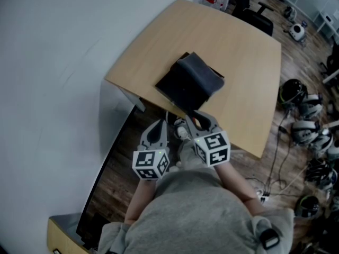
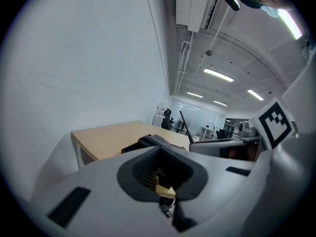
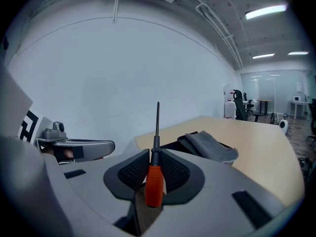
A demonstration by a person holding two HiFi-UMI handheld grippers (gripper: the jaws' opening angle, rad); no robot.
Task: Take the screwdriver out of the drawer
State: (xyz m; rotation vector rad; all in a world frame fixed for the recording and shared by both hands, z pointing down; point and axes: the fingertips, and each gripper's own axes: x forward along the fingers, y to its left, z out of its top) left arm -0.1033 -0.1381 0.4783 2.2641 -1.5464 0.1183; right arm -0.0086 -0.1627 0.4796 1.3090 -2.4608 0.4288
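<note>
My right gripper is shut on a screwdriver with an orange handle; the thin dark shaft points up and forward beyond the pads. A bit of orange from the screwdriver also shows in the head view. This gripper hovers at the near edge of the wooden table, just in front of a black box covered by a dark grey cloth. My left gripper is beside it on the left, its jaws slightly apart with nothing between them.
A white wall runs along the left. A grey panel stands under the table's left end. Helmets and cables lie on the wooden floor at the right. Office chairs stand behind the table. A wooden cabinet corner is at the lower left.
</note>
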